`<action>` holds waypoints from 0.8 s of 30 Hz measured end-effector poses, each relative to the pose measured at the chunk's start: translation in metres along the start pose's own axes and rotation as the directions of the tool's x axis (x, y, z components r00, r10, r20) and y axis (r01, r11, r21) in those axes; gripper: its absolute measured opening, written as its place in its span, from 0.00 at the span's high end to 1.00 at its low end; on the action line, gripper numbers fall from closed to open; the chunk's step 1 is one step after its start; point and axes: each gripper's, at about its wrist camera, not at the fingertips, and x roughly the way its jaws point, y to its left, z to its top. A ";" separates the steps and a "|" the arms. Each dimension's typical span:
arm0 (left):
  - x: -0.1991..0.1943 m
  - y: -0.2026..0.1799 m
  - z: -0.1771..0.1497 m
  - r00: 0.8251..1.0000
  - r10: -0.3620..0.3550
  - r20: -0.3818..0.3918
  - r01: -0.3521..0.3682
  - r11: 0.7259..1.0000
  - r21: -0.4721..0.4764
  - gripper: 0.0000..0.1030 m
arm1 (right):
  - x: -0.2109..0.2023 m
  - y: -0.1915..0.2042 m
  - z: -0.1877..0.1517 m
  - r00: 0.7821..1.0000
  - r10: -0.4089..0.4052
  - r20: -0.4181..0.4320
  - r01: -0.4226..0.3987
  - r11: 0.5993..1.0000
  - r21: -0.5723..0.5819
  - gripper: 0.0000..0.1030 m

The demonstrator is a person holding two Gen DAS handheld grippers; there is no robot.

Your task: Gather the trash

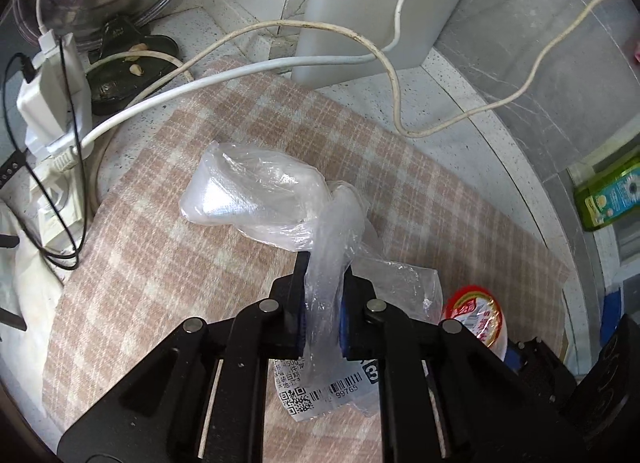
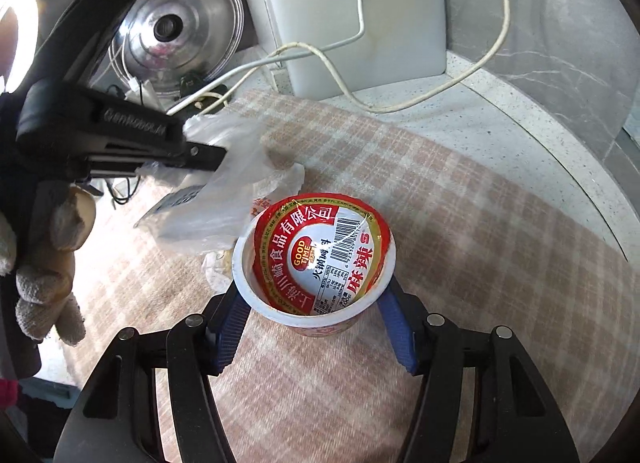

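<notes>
A crumpled clear plastic bag [image 1: 256, 199] with a barcode label hangs just above a pink checked cloth [image 1: 160, 255]. My left gripper [image 1: 324, 287] is shut on the bag's twisted neck. In the right wrist view the same bag [image 2: 224, 199] trails from the left gripper [image 2: 216, 153], which a gloved hand [image 2: 44, 275] holds. A white cup [image 2: 314, 259] with a red foil lid pushed inside sits between my right gripper's [image 2: 314, 295] blue pads, which press on both of its sides. The cup [image 1: 478, 313] also shows at the lower right of the left wrist view.
White cables [image 1: 360, 59] loop across the speckled counter [image 1: 460, 111] at the back. A power strip with plugs [image 1: 52, 103] lies at the left beside a steel pot lid [image 2: 180, 35]. A pale upright box [image 2: 352, 11] stands behind the cloth. A green bottle [image 1: 612, 195] is at the right.
</notes>
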 end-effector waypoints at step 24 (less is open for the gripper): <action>-0.081 0.036 -0.122 0.999 -0.026 0.046 0.021 0.995 0.099 0.91 | -0.094 0.028 -0.068 0.998 0.045 0.041 -0.051 0.989 0.141 0.41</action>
